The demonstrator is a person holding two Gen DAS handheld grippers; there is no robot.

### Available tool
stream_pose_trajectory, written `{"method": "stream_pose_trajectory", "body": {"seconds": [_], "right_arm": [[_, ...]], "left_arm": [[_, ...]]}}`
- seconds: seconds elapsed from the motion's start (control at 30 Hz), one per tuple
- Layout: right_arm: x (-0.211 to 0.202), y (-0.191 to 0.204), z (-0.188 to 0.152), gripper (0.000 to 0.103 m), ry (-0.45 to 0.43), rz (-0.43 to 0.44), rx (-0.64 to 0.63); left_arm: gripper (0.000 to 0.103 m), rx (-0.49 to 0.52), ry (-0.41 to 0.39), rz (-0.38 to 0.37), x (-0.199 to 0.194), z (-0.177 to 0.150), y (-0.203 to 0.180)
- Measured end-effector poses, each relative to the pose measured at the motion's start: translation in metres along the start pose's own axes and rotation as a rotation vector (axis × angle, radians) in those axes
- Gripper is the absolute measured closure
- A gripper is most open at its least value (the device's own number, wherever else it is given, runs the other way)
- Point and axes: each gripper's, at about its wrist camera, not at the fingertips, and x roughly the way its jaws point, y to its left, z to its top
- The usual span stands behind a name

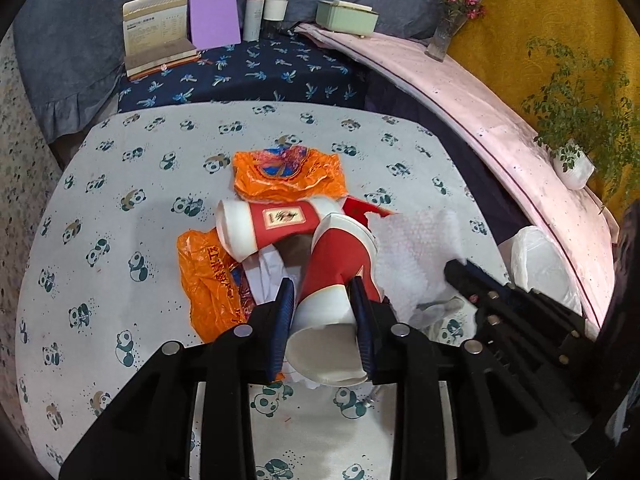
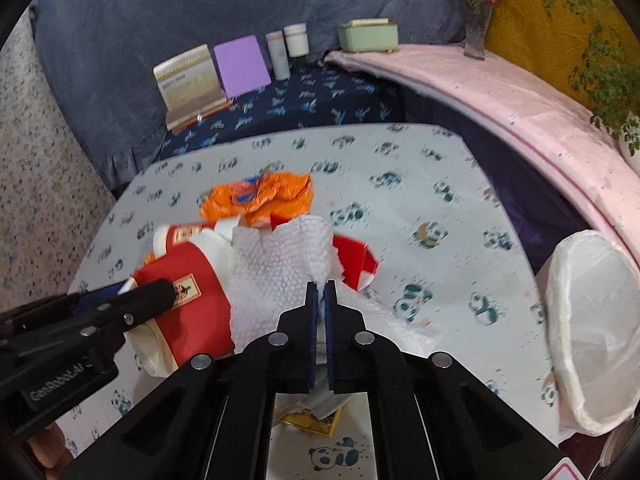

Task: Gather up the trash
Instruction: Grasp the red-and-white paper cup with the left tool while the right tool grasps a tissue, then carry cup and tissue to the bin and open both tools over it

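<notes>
Left tool (image 1: 322, 300) clamped on cup (image 1: 340, 264); right tool (image 2: 320, 294) pinched shut on paper towel (image 2: 280, 268).

Panda-print table (image 1: 140, 168), grey-blue drape (image 1: 80, 40) behind, pink ledge (image 1: 500, 112), mustard wall (image 1: 540, 20).

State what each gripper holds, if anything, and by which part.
The left gripper holds a red and white paper cup across its lower body, near the base. The right gripper pinches the white paper towel at its near edge.

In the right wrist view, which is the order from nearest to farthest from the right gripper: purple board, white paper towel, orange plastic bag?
1. White paper towel, pinched in the right gripper.
2. Orange plastic bag, behind it, mid-table.
3. Purple board, at the far wall.
</notes>
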Motion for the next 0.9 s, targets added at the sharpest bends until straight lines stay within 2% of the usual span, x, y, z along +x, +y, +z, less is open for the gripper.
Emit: {"method": "stream_pose_trajectory", "body": {"seconds": [0.3,0.47,0.9], "right_arm": [[-0.057,-0.031,0.021,0.100,-0.137,-0.022,0.060],[-0.085,-0.049,0.027,0.100,-0.202,-0.062,0.080],[-0.128,-0.119,0.007,0.100,-0.265,-0.163,0.183]], "left_arm": [[0.075,0.050,-0.067,-0.025,-0.025,0.011,-0.030],[0.075,0.086,-0.089,-0.040,-0.034,0.014,-0.054],[0.075,0.205,-0.111,-0.110,-0.038,0.014,-0.137]]}}
